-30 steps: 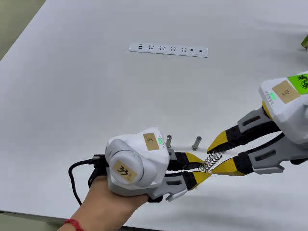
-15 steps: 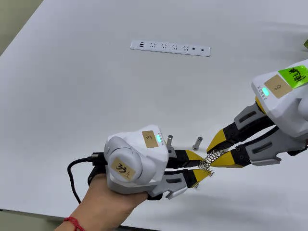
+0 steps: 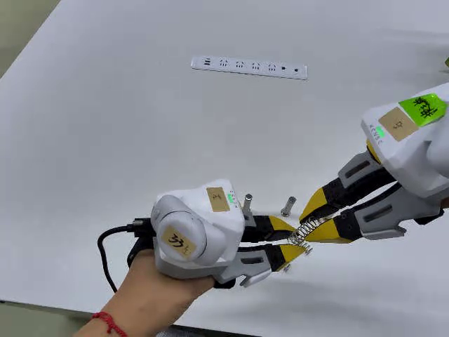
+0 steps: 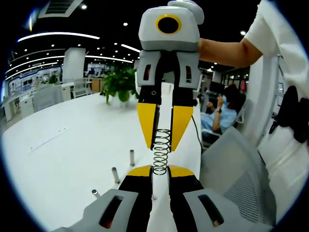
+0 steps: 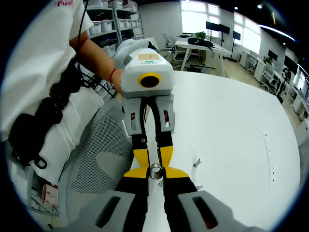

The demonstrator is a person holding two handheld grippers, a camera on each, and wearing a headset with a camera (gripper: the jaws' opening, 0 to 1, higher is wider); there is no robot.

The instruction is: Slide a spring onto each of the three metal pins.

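Observation:
A small steel spring (image 3: 302, 232) hangs in the air between my two grippers, just in front of the table's near edge. My left gripper (image 3: 293, 246) is shut on one end of the spring (image 4: 161, 151), and my right gripper (image 3: 306, 223) comes in from the right, shut on the other end. In the right gripper view the spring (image 5: 155, 169) sits end-on between my yellow fingertips (image 5: 137, 173). Three short metal pins (image 4: 131, 157) (image 4: 115, 174) (image 4: 95, 194) stand on the white table to the left of the jaws. Two pins (image 3: 247, 203) (image 3: 287, 206) rise just behind the grippers.
A white power strip (image 3: 249, 68) lies far back on the table (image 3: 140, 140). A black cable (image 3: 109, 253) trails from the left gripper. A grey mesh chair (image 5: 96, 174) stands beside the table's near edge. A person (image 4: 219, 108) sits in the background.
The right gripper's jaws, spread around the spring a second ago, have shut on it and shifted slightly left and up. The left gripper has held its place.

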